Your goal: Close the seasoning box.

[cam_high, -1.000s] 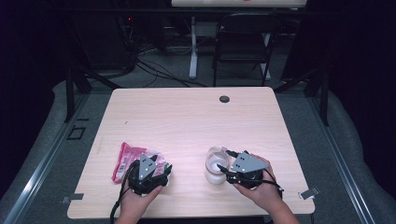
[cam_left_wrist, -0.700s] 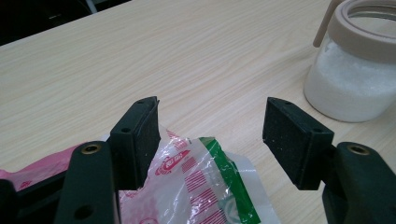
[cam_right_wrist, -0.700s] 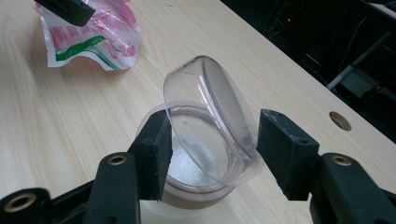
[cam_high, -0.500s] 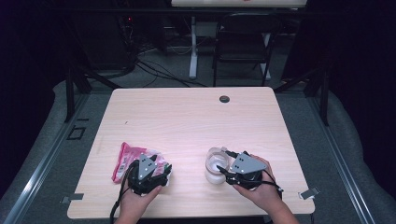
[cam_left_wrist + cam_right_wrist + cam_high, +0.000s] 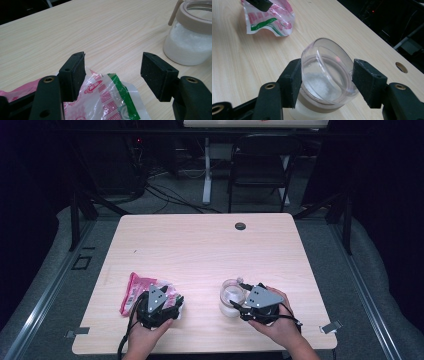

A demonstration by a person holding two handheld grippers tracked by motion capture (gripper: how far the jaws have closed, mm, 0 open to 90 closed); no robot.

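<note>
High view: left gripper (image 5: pixel 159 306) rested over a packet (image 5: pixel 134 292) near the table's (image 5: pixel 200 250) front edge; right gripper (image 5: pixel 246 302) stood at a jar (image 5: pixel 231 298).

Left gripper view: jaws apart, packet beneath, unpinched.

Right gripper view: jaws, just opened wider, flanked the jar's tilted clear lid (image 5: pixel 328 68) without clamping. Step judged: opening the jar; next calls for closing on the lid.

Red logo oval on plastic packet (image 5: pixel 105 100): lettering too blurred; no text readable.
</note>
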